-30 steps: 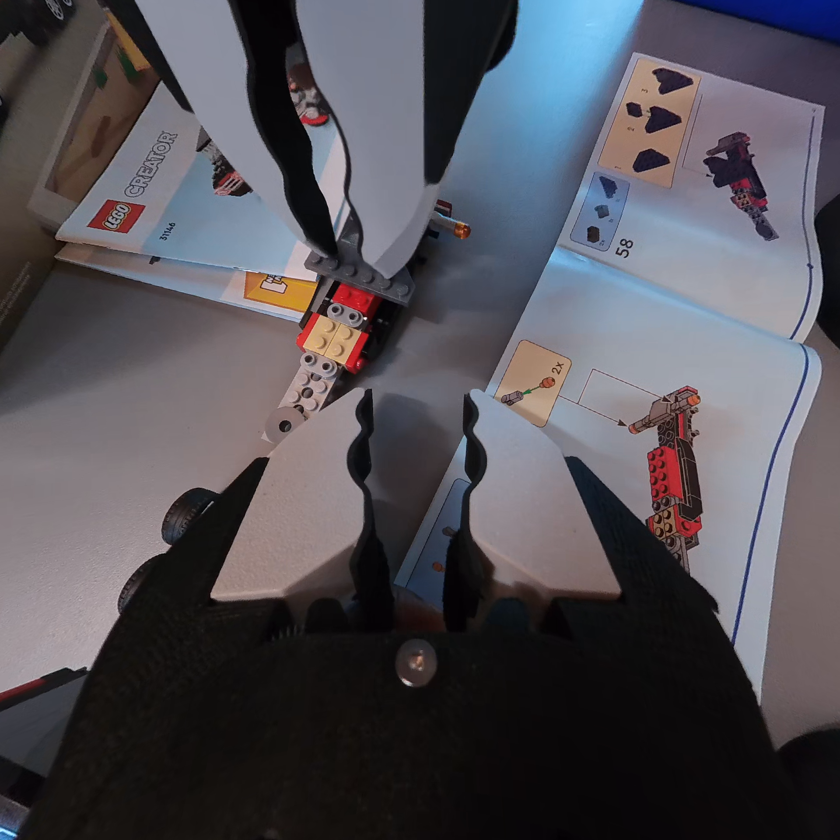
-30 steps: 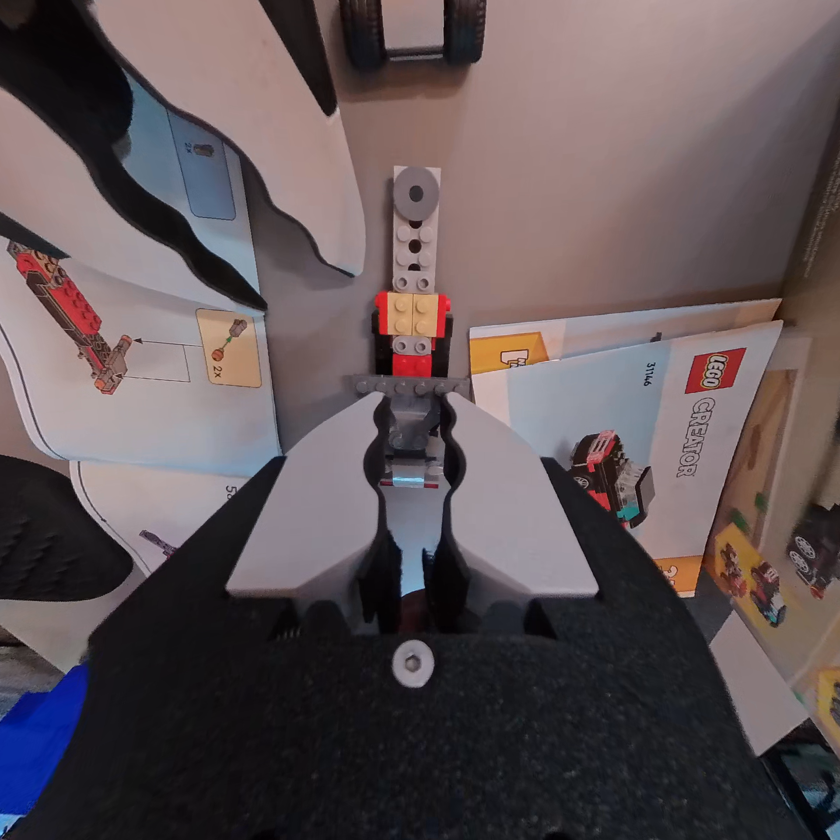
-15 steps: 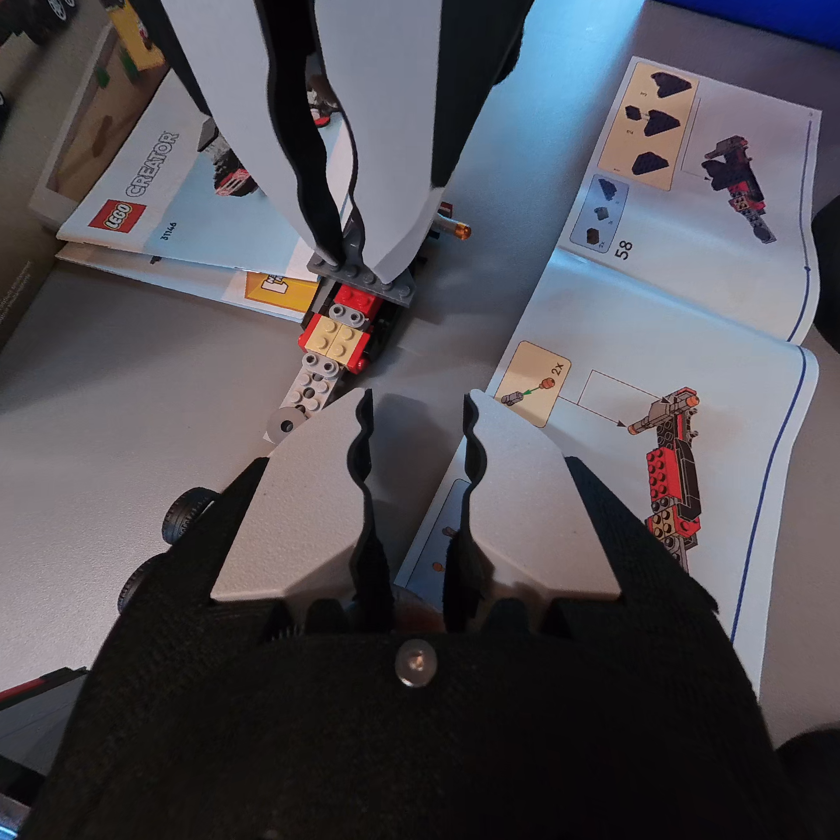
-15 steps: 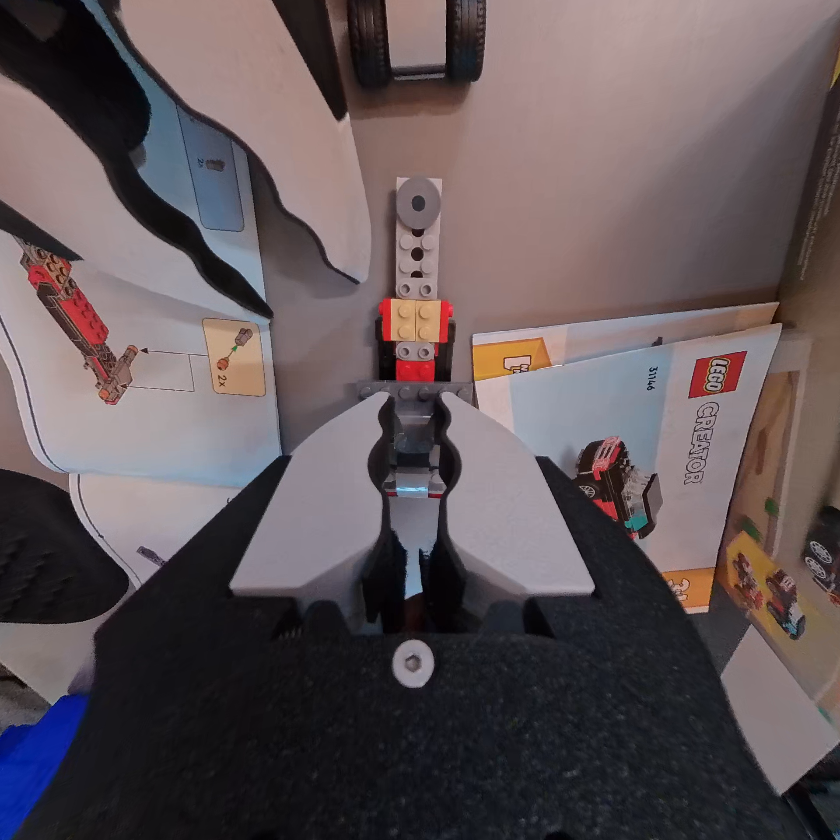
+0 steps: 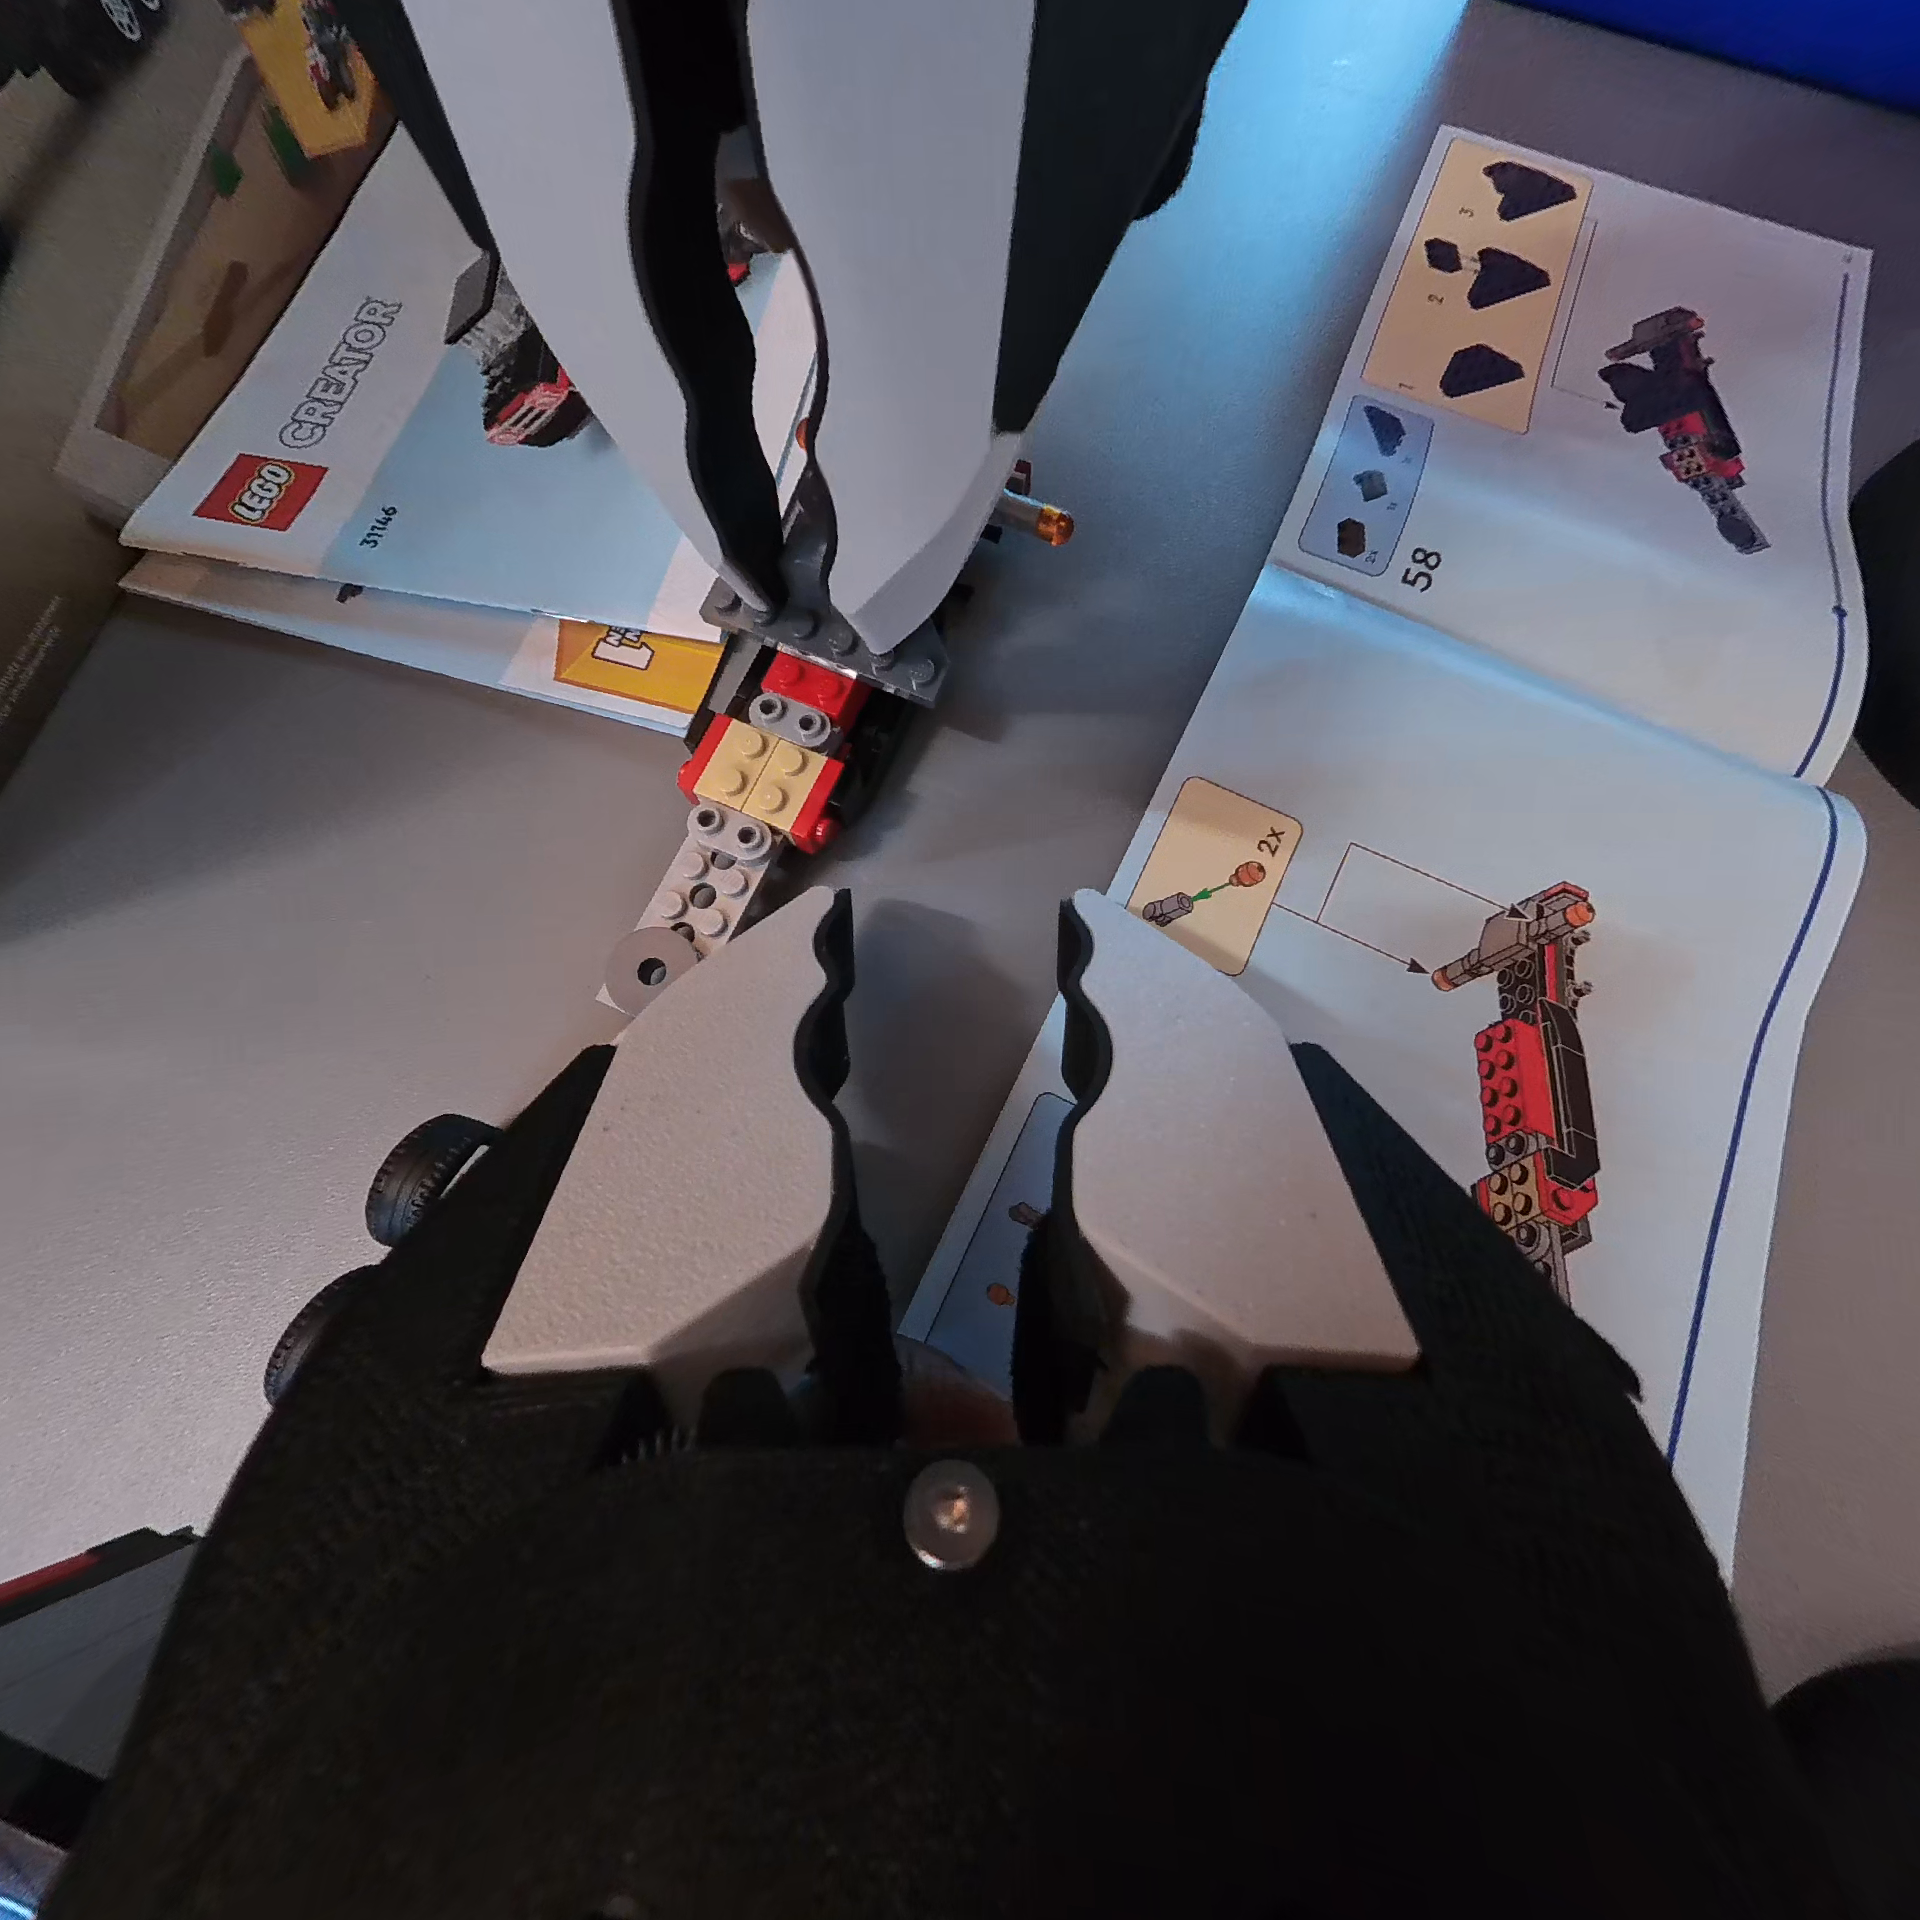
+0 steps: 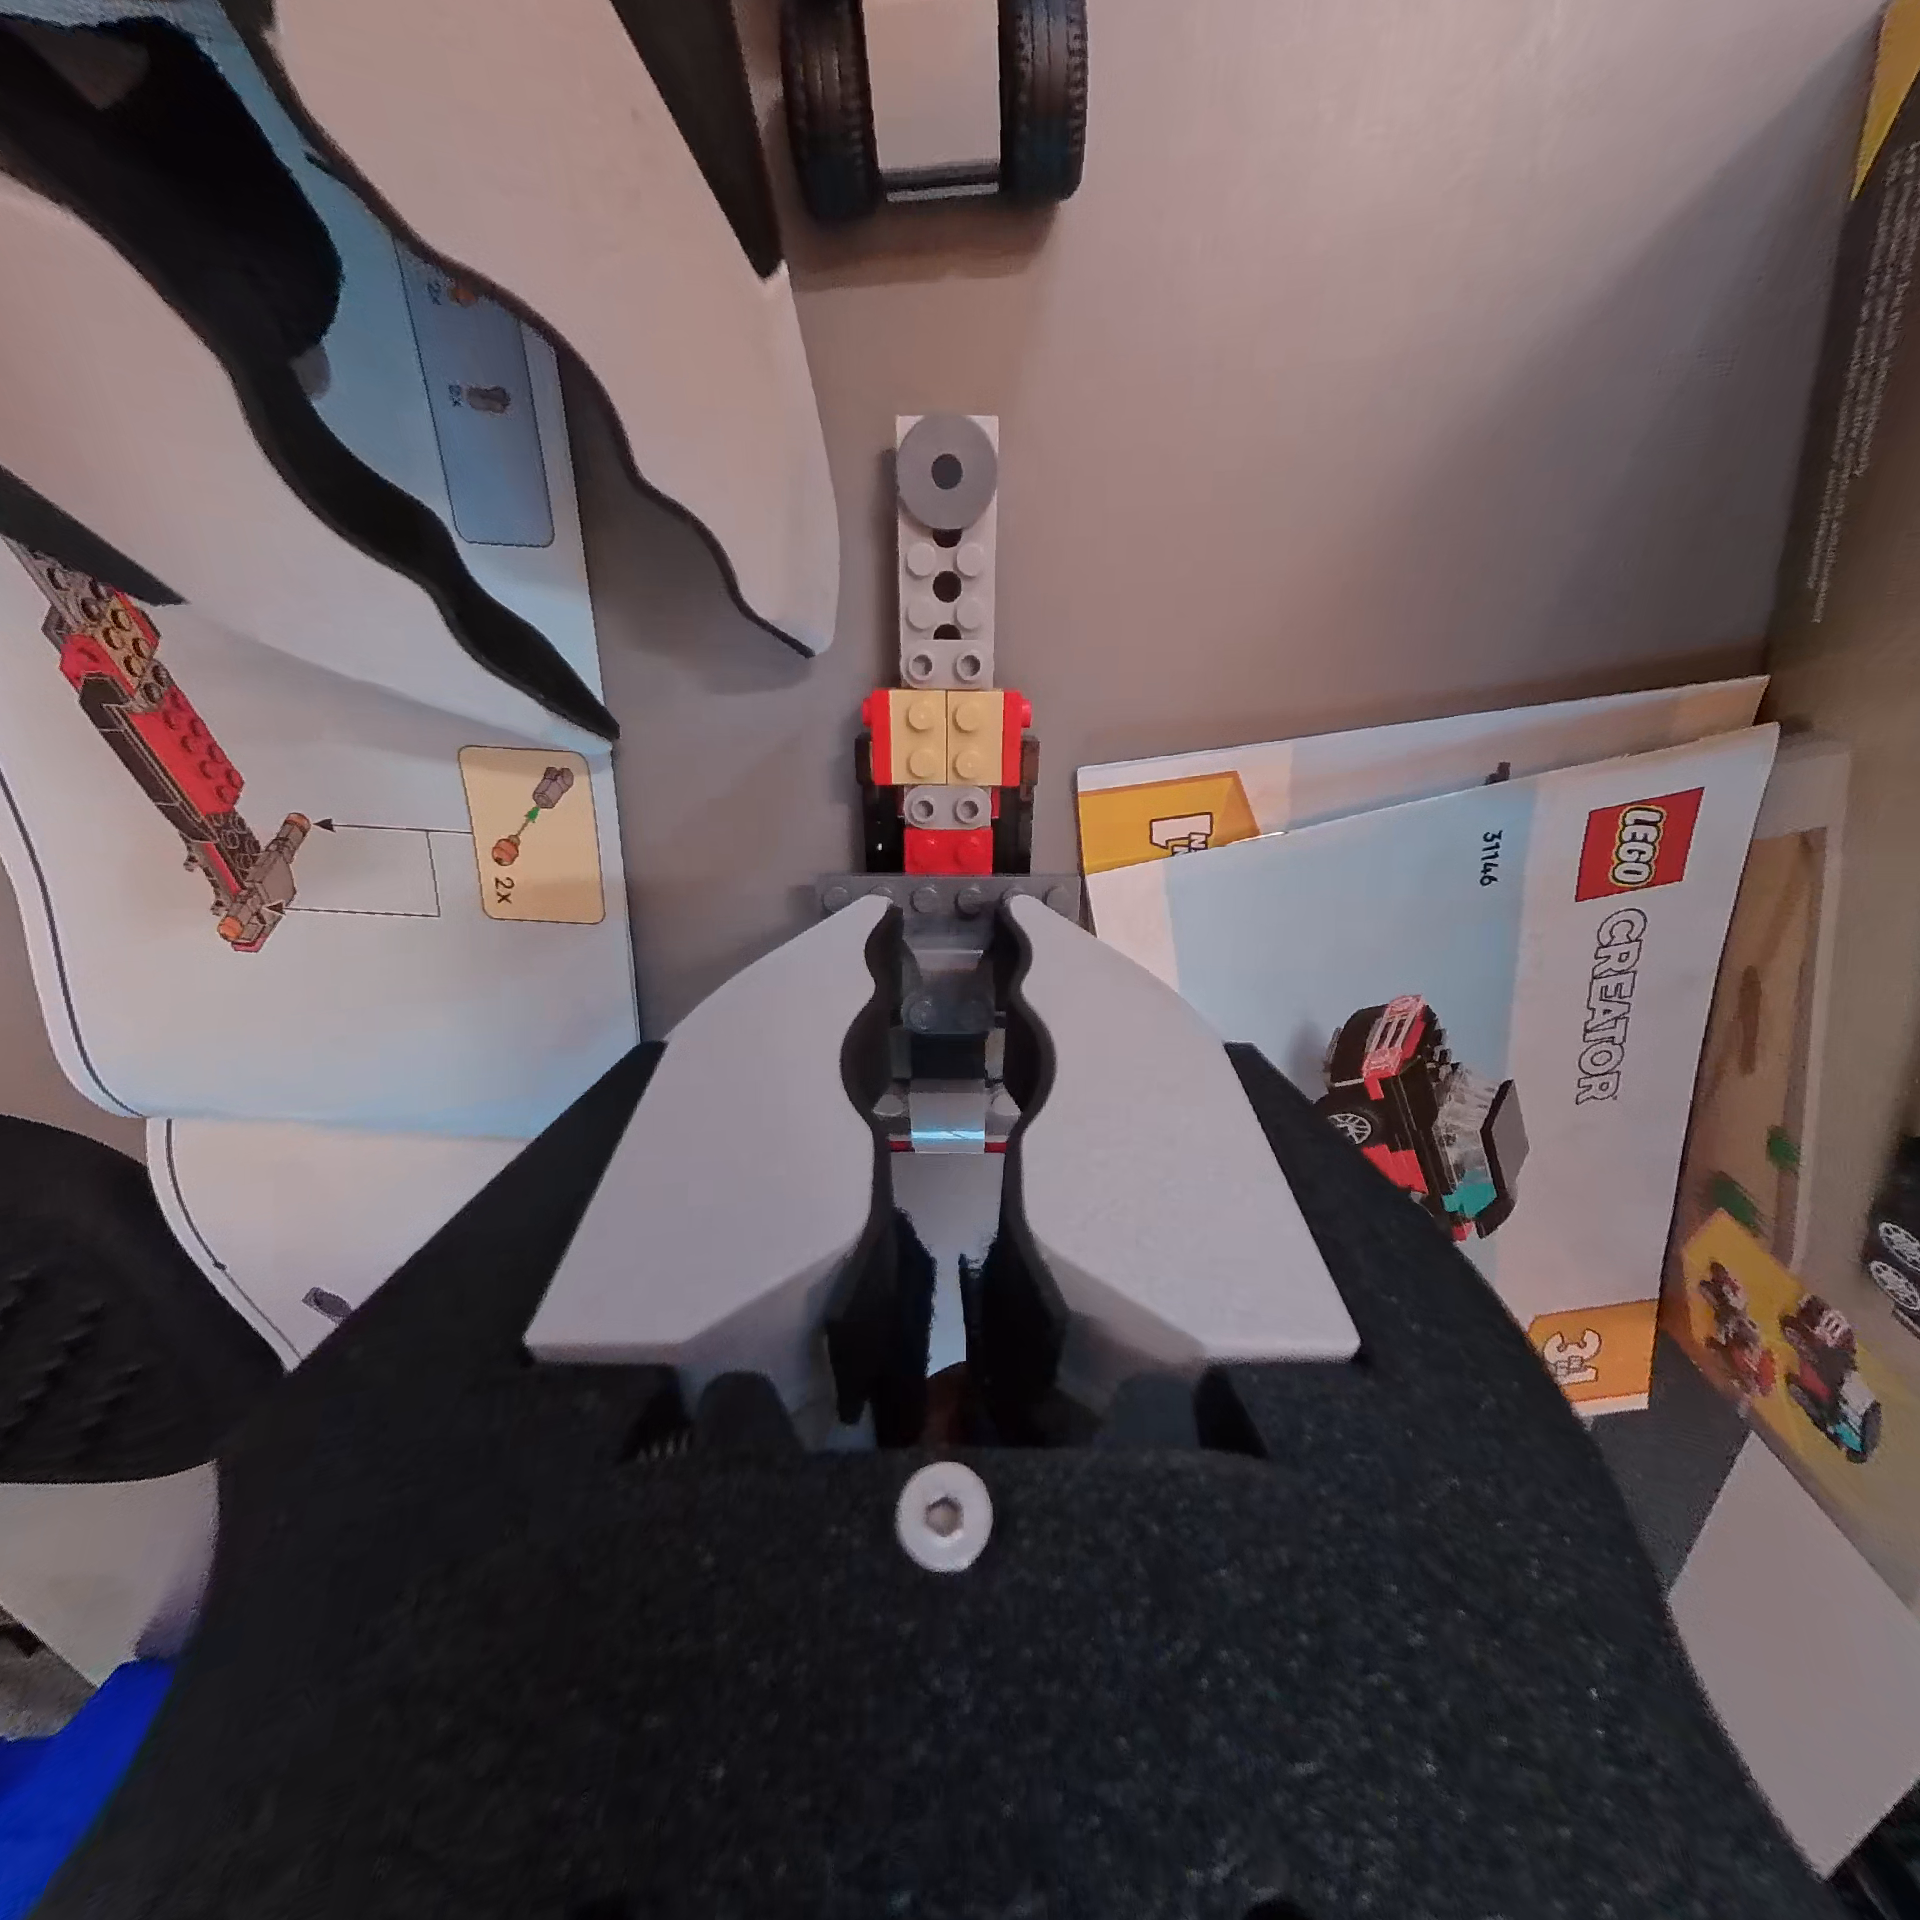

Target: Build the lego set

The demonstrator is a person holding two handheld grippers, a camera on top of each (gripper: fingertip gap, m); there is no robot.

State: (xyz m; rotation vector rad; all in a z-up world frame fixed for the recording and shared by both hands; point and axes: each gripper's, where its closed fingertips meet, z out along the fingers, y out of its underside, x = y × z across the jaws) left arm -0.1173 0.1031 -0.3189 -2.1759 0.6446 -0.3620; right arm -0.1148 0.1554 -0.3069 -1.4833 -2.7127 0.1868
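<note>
A long lego model [image 5: 769,769] of red, tan, grey and black bricks lies on the grey table; it also shows in the right wrist view [image 6: 945,748]. My right gripper [image 6: 948,909] is shut on its dark grey rear end, just behind a grey cross plate. In the left wrist view the right gripper [image 5: 810,592] comes down from above onto that end. An orange-tipped pin [image 5: 1039,520] sticks out beside it. My left gripper [image 5: 956,914] is open and empty, just short of the model's light grey front plate. In the right wrist view the left gripper [image 6: 717,686] is at the upper left.
An open instruction manual [image 5: 1507,727] lies right of the model. Closed booklets [image 6: 1455,987] lie on the other side, against a cardboard box [image 6: 1860,623]. An axle with two black tyres [image 6: 935,104] lies beyond the model's front end; the tyres [image 5: 416,1174] show beside my left finger. There is about 6 cm between the tips of the two grippers.
The right gripper has shifted and tilted slightly while holding the model's rear end. The model and the left gripper have stayed in place.
</note>
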